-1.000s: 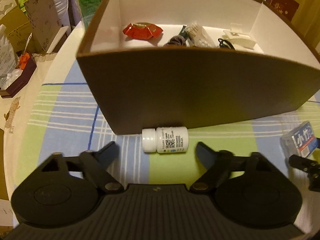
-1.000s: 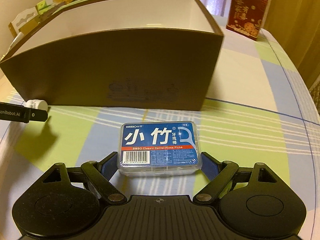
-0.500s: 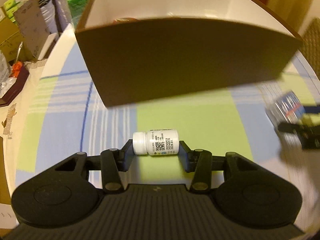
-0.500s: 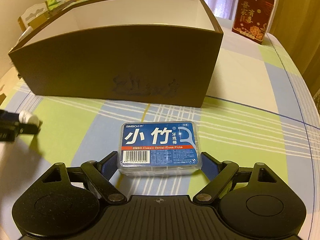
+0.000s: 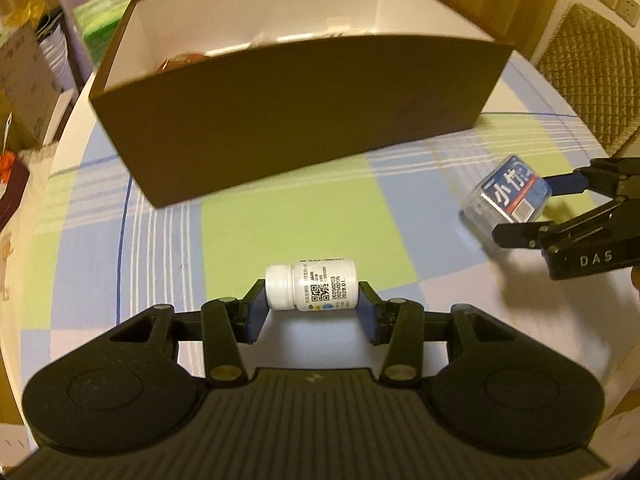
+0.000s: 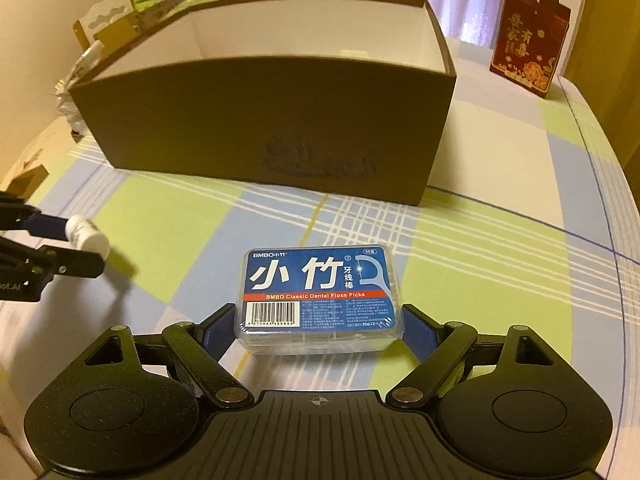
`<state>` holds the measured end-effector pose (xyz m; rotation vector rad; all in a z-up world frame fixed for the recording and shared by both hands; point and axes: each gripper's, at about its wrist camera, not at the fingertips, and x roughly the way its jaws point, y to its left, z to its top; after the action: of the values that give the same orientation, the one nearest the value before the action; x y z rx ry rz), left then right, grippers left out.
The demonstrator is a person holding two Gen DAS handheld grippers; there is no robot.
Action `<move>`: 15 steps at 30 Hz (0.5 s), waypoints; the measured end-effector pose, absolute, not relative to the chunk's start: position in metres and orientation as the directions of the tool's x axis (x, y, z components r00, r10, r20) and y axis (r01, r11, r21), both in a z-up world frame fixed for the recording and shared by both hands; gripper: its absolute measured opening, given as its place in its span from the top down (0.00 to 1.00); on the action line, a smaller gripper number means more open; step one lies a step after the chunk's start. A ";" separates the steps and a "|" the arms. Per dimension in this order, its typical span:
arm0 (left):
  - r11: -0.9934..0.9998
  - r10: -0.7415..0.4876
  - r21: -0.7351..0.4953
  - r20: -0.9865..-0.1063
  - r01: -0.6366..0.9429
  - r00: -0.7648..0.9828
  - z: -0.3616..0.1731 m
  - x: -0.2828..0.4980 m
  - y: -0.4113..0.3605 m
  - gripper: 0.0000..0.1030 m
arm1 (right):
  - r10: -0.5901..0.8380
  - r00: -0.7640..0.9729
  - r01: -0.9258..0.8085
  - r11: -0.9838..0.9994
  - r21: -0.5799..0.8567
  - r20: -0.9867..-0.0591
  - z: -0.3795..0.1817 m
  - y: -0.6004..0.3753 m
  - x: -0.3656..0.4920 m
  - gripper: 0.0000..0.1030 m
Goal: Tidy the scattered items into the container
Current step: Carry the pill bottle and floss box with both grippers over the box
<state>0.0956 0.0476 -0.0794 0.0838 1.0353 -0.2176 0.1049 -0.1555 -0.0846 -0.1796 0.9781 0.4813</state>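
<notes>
right up close, the left gripper [image 5: 312,312] has its fingers [image 5: 253,312] clamped on the white pill bottle [image 5: 311,285], which lies sideways between them, cap toward nine o'clock, above the checked cloth of the bench [image 5: 288,216]. over at three o'clock the right gripper [image 6: 320,330] is gripping the clear floss pick box [image 6: 320,296] by its two short ends, blue label facing up, box tilted in the left view. further out at twelve o'clock stands the brown cardboard container [image 5: 288,112], open-topped with a white lining, and a red wrapper [image 5: 180,61] just peeks over its near wall at eleven o'clock. beyond it at one o'clock, a red gift bag [image 6: 528,52] stands upright.
</notes>
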 end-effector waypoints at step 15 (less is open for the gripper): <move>0.945 -0.172 0.030 -0.802 0.326 0.573 -0.018 0.096 0.044 0.60 | 0.462 0.461 -0.616 0.781 0.102 -0.758 -0.023 -0.161 0.107 0.15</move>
<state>0.0963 0.0443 -0.0182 0.1818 0.9166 -0.2936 0.1065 -0.1610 -0.0231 -0.1967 0.8662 0.6686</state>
